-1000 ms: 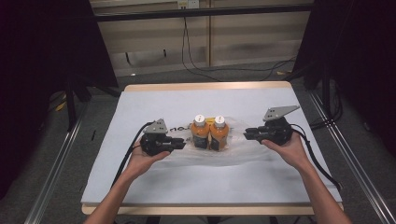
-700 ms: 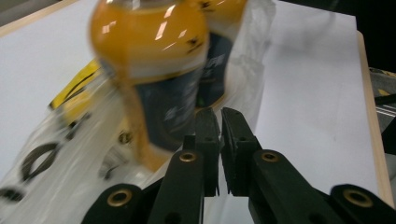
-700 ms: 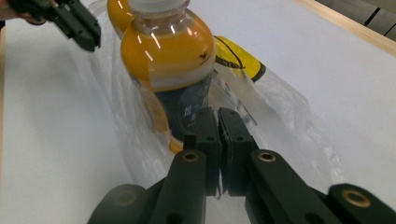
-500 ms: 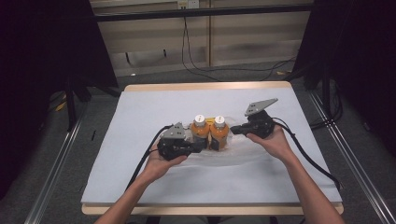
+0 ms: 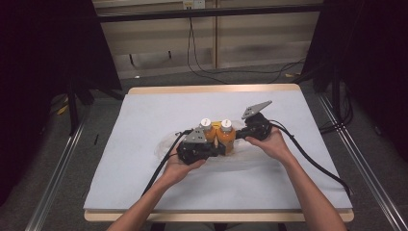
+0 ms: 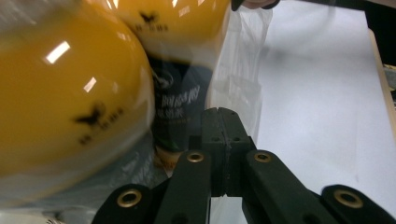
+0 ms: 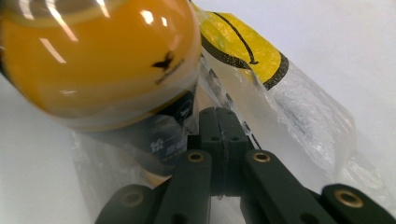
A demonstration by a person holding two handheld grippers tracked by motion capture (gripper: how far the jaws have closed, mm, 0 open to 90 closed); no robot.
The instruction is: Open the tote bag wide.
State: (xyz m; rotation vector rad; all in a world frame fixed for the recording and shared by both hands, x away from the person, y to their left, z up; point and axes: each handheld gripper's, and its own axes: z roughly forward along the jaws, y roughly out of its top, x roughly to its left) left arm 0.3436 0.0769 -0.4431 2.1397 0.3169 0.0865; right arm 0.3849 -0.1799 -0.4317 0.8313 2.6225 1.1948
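1. Two orange bottles (image 5: 220, 136) stand upright, side by side and touching, inside a clear plastic bag (image 5: 166, 143) at mid-counter, slightly toward the near edge. White caps up.
2. Left claw (image 5: 214, 150) comes in from the left-edge side; its jaws are fully together. In the left gripper view the tips (image 6: 225, 122) sit right at the bag film beside the bottles' bases. Whether film is pinched between the pads I cannot tell.
3. Right claw (image 5: 239, 134) mirrors it from the right-edge side, jaws likewise closed at the film under the near bottle (image 7: 100, 60).
4. Key relation: the bottles lie between the two claws, long axes vertical, each claw equally near. The bag's long axis runs left-right across the counter (image 5: 144, 192).
5. Judgement: any lift or spread needs both hands moving together, or the bottles tip.
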